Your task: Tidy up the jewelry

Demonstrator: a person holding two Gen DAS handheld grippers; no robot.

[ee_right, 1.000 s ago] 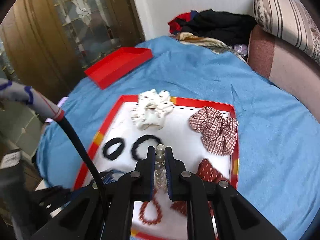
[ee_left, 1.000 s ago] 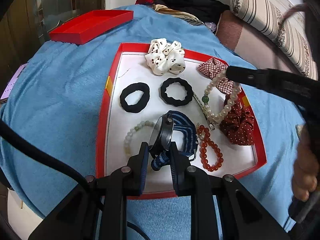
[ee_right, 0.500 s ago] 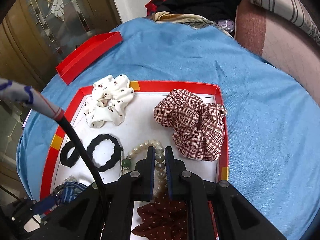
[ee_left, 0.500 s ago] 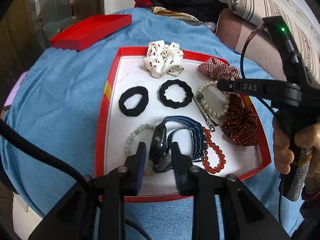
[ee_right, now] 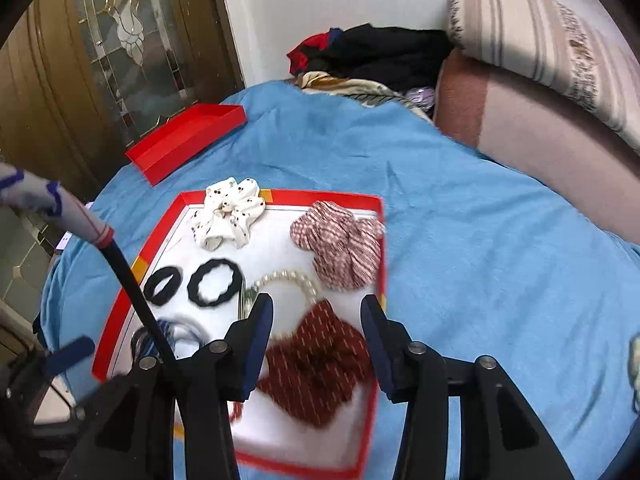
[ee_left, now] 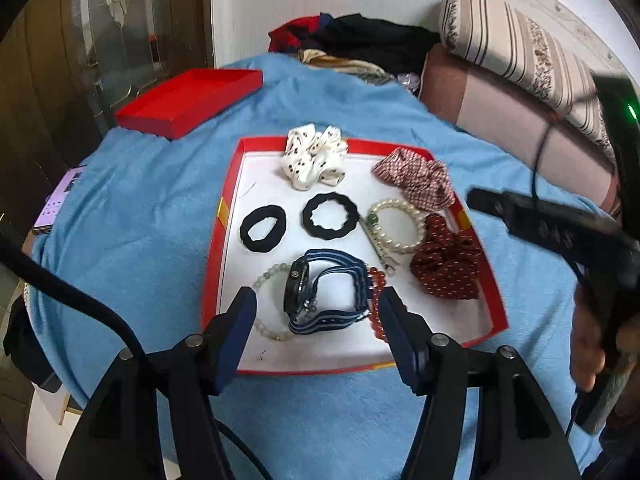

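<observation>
A red tray (ee_left: 224, 216) with a white floor lies on the blue cloth. In it lie a watch with a blue striped strap (ee_left: 320, 292), a pale bead bracelet (ee_left: 266, 280), a red bead bracelet (ee_left: 378, 292), a pearl bracelet (ee_left: 400, 224), a metal hair clip (ee_left: 380, 250), two black hair ties (ee_left: 262, 229), and white (ee_left: 312, 158), plaid (ee_left: 416, 178) and dark red (ee_left: 446, 268) scrunchies. My left gripper (ee_left: 316, 314) is open and empty, just in front of the watch. My right gripper (ee_right: 316, 312) is open and empty above the dark red scrunchie (ee_right: 320, 364).
A red box lid (ee_left: 188, 100) lies at the back left of the cloth. A phone (ee_left: 60, 200) lies at the left edge. Piled clothes (ee_left: 360, 44) and a striped cushion (ee_left: 520, 52) on a sofa stand behind. A glass door is at the left.
My left gripper opened, let go of the watch and drew back; the watch now lies in the tray. My right gripper opened, released the pearl bracelet and pulled back.
</observation>
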